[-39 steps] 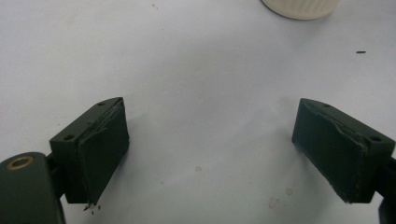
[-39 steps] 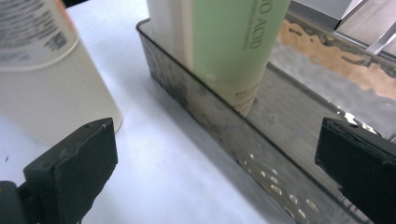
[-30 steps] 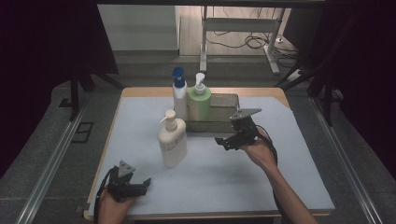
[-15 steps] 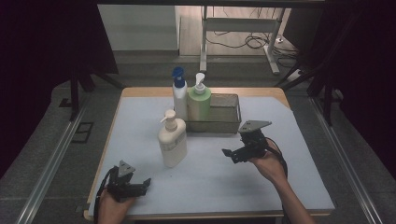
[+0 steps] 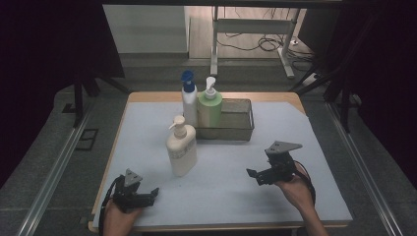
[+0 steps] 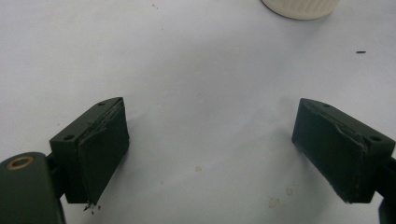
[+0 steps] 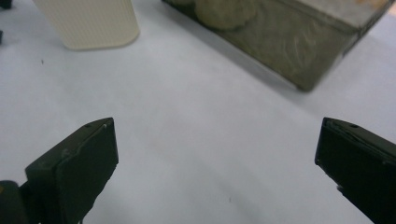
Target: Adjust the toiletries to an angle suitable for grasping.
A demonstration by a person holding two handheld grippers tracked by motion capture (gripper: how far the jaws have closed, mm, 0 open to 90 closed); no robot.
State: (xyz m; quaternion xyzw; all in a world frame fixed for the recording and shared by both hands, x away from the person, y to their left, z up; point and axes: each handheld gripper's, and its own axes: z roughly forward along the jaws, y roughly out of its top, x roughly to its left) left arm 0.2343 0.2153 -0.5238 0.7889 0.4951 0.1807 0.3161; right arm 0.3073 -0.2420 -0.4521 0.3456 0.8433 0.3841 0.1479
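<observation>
We are holding both grippers wide open and empty over the table mat [image 5: 305, 128], the right gripper [image 5: 259, 175] front-right of the cream pump bottle [image 5: 181, 147], the left gripper [image 5: 147, 194] front-left of it. That bottle is standing alone just in front of the metal tray [image 5: 236, 129]. Next we judge a reach for it; the green pump bottle [image 5: 210, 108] and blue-capped bottle [image 5: 188, 101] are crowding behind.

Left gripper [image 5: 147, 195] is held low at the near left, jaws spread wide; right gripper [image 5: 255, 175] is held near right, jaws spread wide
</observation>
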